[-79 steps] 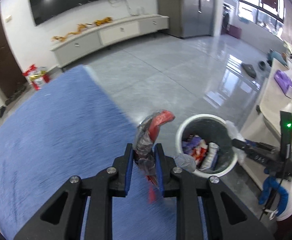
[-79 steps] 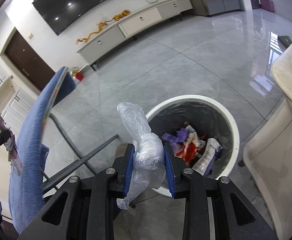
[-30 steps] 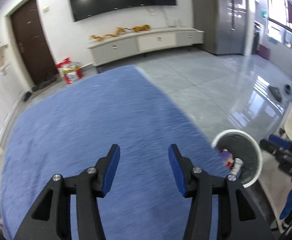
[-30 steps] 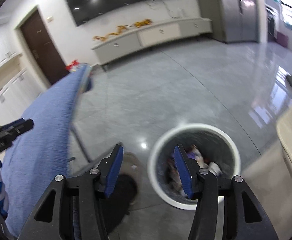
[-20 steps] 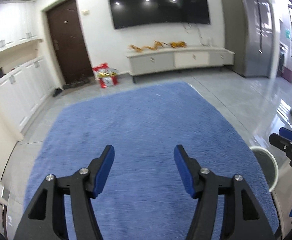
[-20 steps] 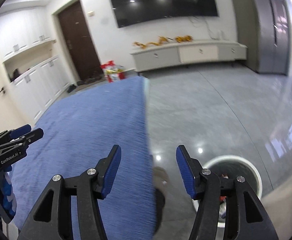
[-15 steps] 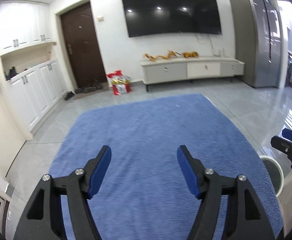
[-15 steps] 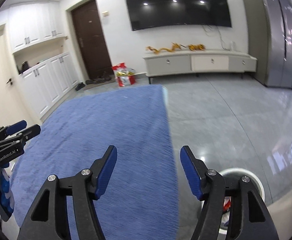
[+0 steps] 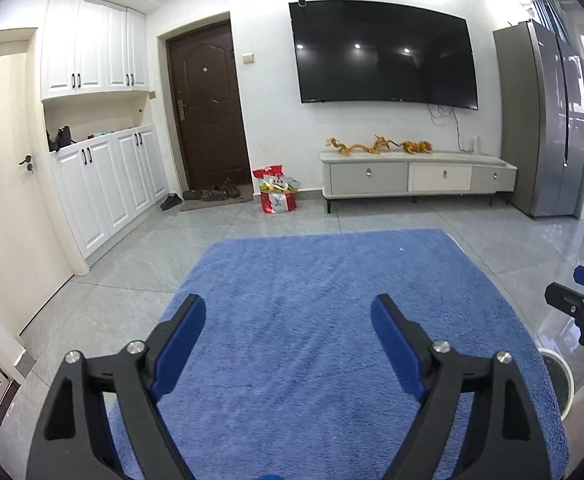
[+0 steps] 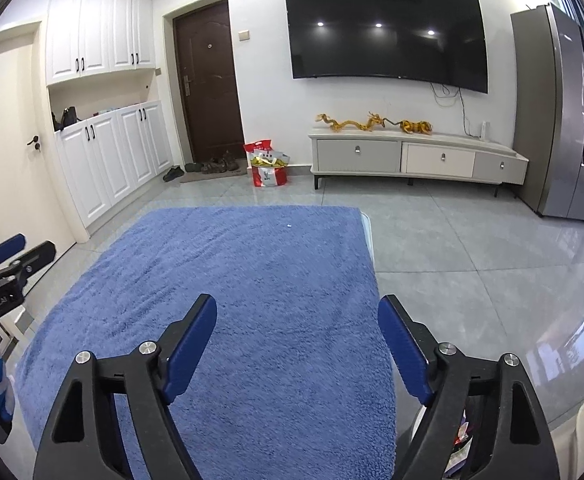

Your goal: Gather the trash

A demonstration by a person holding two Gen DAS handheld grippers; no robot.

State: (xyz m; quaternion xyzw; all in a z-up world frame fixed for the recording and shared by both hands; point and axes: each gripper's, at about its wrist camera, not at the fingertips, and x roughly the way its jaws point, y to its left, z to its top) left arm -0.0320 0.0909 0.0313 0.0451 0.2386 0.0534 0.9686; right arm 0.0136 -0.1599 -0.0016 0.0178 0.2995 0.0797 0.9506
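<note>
Both grippers hang over a table covered in blue fleecy cloth (image 9: 312,280) (image 10: 252,272). My left gripper (image 9: 288,320) has its jaws opening wide, with nothing between the blue pads. My right gripper (image 10: 297,320) is also opening and empty. The white trash bin (image 9: 565,369) shows only as a sliver of rim past the table's right edge. In the right wrist view, a bit of the wrappers in the bin (image 10: 462,434) peeps out under the right finger. A tiny white speck (image 10: 288,225) lies on the cloth's far part. Each gripper appears at the edge of the other's view.
Grey tiled floor (image 10: 472,248) runs to a low TV cabinet (image 9: 416,176) under a wall TV. A red bag (image 9: 277,196) and shoes sit by the brown door. White cupboards (image 9: 104,184) line the left, a fridge (image 9: 548,128) stands right.
Both grippers held crumpled wrappers over the bin, then came away empty. They rose and swung left from the bin to above the blue cloth, levelling out, and their jaws spread wider.
</note>
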